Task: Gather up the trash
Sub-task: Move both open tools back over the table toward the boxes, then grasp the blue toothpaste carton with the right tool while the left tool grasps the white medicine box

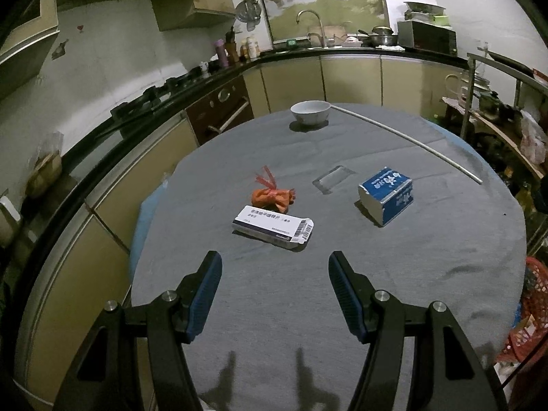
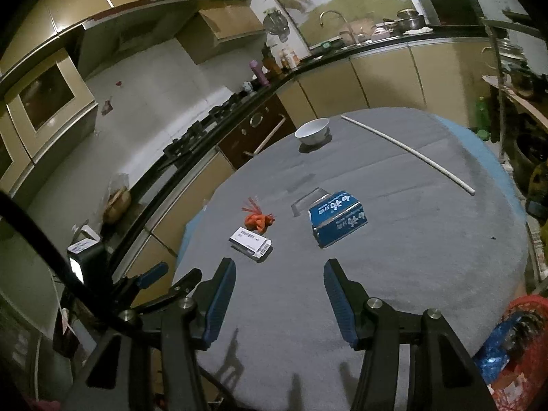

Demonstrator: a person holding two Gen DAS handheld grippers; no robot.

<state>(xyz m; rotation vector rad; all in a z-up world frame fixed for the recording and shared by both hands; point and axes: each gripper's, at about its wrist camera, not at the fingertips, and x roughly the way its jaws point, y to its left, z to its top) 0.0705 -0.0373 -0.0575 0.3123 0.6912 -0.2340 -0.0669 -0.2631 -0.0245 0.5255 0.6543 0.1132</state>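
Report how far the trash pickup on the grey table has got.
Nothing looks collected yet. Both the left claw and right claw hang open and empty over the near table edge. Left on the cloth: the white medicine box, the crumpled orange wrapper, the blue carton and a clear plastic piece. The red basket sits at right.

Item count, table (image 1: 342, 308)

One bowl (image 1: 310, 112), one rod (image 1: 407, 138), one blue carton (image 1: 387, 194), one white box (image 1: 273, 226), one orange wad (image 1: 273, 197), one clear wrapper (image 1: 334, 178), two grippers (image 1: 274, 265) (image 2: 280, 269), one red basket (image 1: 532, 311).
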